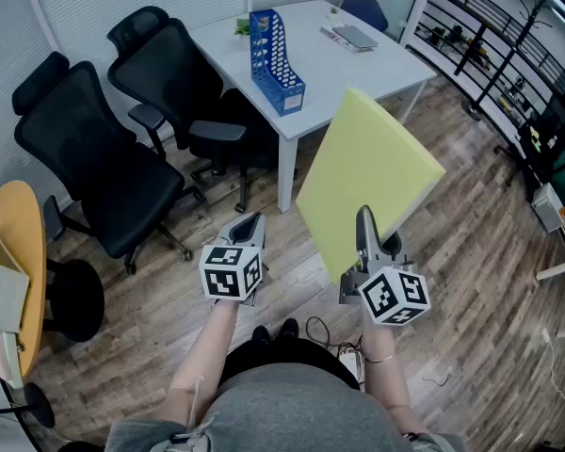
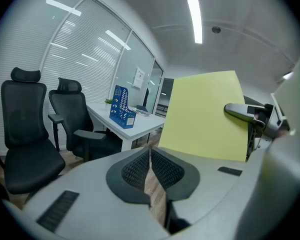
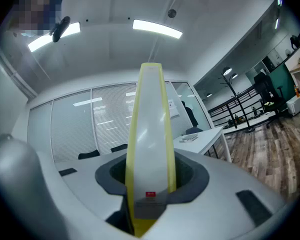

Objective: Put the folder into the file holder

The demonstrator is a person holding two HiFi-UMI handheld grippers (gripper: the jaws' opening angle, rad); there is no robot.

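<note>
Yellow folder [image 1: 367, 182]: lower corner hidden inside my right gripper [image 1: 365, 217], whose jaws pinch it; held tilted, aloft, short of the table [image 1: 386, 64]. Blue file holder [image 1: 275, 50]: on the table, well apart. Left gripper [image 1: 248, 224]: jaws pressed together, empty, beside the right.

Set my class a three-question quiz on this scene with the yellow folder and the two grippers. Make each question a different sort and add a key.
1. True or false: the blue file holder stands on the white table.
2. Fill the gap: the left gripper has its jaws ___, with nothing between them.
3. Which gripper holds the yellow folder? A. the left gripper B. the right gripper C. both

Key: 1 true; 2 shut; 3 B.
</note>
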